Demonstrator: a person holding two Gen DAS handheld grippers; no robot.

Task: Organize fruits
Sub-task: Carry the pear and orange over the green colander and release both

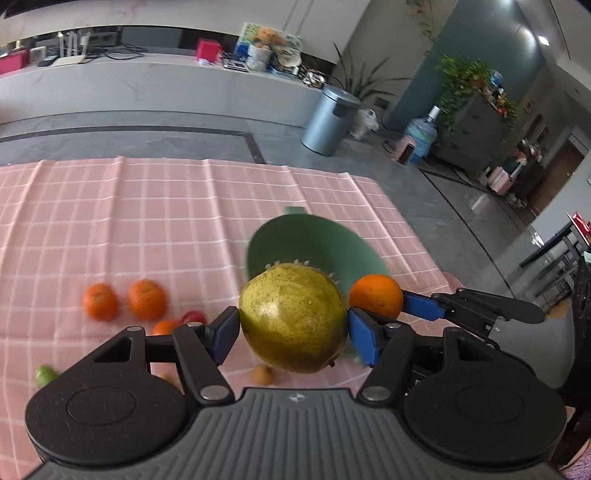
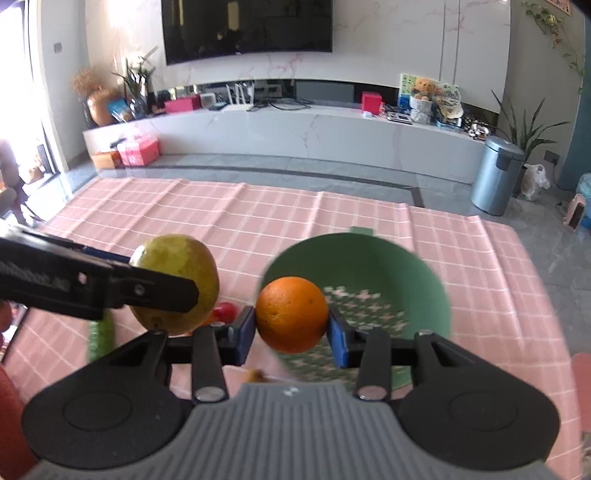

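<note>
Pink cloth [image 2: 258,221] bare beyond bowl [image 2: 424,280]; left fingers [image 1: 236,328] grip pear [image 1: 291,317]; right fingers [image 2: 338,339] grip orange [image 2: 291,314].

A pink checked cloth [image 2: 258,221] covers the table. Beyond it, on the grey floor, a steel bin [image 2: 496,175] stands beside a white bag [image 2: 533,181]. A long white console [image 2: 295,129] runs along the wall under a dark TV [image 2: 247,27], bearing a red box [image 2: 371,101], a teddy bear [image 2: 423,88] and a router [image 2: 240,99]. A water jug [image 1: 421,134] stands near a plant-topped cabinet [image 1: 469,129].
</note>
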